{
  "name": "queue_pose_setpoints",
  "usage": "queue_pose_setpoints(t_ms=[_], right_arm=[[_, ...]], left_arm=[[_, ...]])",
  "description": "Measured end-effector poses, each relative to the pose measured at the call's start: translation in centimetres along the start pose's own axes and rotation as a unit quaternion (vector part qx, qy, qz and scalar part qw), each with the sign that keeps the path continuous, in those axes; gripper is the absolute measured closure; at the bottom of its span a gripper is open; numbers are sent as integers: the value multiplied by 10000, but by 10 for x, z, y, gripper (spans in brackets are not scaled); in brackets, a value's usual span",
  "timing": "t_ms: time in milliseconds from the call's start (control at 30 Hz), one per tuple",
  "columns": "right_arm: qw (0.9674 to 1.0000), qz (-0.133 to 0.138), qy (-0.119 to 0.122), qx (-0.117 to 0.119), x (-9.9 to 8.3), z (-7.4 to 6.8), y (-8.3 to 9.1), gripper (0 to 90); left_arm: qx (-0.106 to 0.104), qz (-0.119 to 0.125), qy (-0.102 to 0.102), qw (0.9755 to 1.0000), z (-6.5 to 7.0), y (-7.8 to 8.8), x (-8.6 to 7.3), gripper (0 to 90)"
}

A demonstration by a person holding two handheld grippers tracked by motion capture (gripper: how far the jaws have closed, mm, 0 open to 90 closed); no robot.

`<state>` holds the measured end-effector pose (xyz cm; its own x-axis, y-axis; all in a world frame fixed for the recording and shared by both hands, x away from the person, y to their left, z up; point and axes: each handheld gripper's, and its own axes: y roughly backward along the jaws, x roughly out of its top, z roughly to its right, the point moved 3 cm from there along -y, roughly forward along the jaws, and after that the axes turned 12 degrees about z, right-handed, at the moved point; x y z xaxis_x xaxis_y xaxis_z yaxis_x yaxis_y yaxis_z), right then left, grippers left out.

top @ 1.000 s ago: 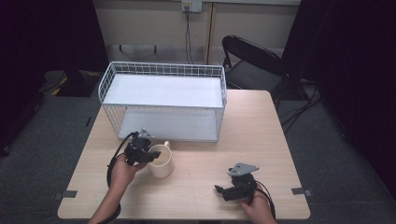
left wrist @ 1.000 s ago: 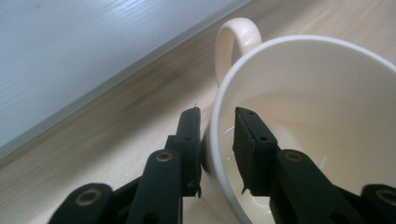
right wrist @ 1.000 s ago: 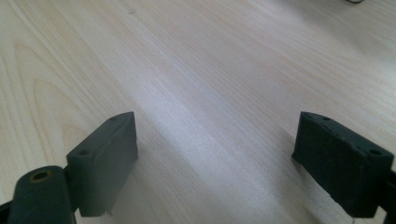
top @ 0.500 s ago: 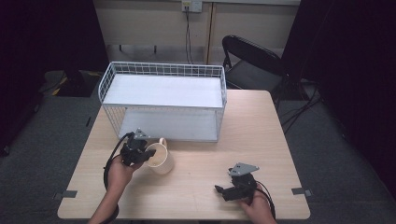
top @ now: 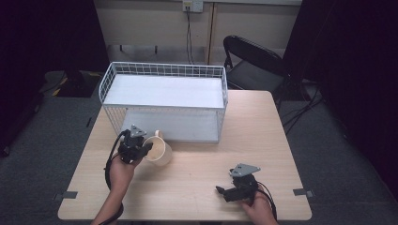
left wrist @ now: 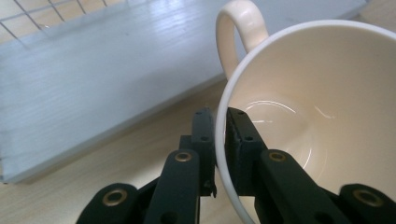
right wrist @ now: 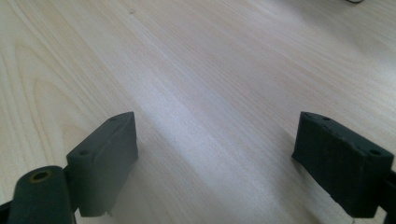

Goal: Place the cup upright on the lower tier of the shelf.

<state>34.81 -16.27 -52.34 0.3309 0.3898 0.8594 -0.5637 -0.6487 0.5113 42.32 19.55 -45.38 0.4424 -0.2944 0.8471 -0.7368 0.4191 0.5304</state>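
Two tongs on the table (top: 197, 187). Left tongs (top: 146, 148) clamped on rim of cream mug (top: 157, 151), one jaw inside, one outside the wall; jaws have just been closing onto it, per left gripper view (left wrist: 220, 122). Mug (left wrist: 308, 116) tilted, mouth toward the tongs, handle (left wrist: 238, 32) on far side, pointing at wire rack (top: 164, 101). Mug sits left of table centre, just in front of rack's lower shelf (left wrist: 93, 88). Right tongs (top: 224, 192) near the table's front edge, right of centre, well apart from mug; jaws spread wide w/ nothing between, bare wood below (right wrist: 215, 135).
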Motion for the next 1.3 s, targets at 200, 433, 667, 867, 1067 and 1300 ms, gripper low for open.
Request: queue_pose_setpoints(t_ms=[200,433,667,867,1067,1300], right_arm=[[10000,0,1,0,0,0,0,129],[10000,0,0,0,0,0,0,129],[10000,0,0,-1,0,0,0,129],[10000,0,0,-1,0,0,0,129],[10000,-2,0,-2,0,0,0,129],[10000,0,1,-3,0,0,0,129]], left_arm=[[91,171,119,9997,4,-5,3,829],[184,192,95,9996,8,-10,8,829],[295,205,134,9993,5,-12,9,829],[461,283,156,9984,0,-13,11,829],[563,378,167,9976,-1,-14,16,829],[705,409,97,9966,2,-18,18,829]])
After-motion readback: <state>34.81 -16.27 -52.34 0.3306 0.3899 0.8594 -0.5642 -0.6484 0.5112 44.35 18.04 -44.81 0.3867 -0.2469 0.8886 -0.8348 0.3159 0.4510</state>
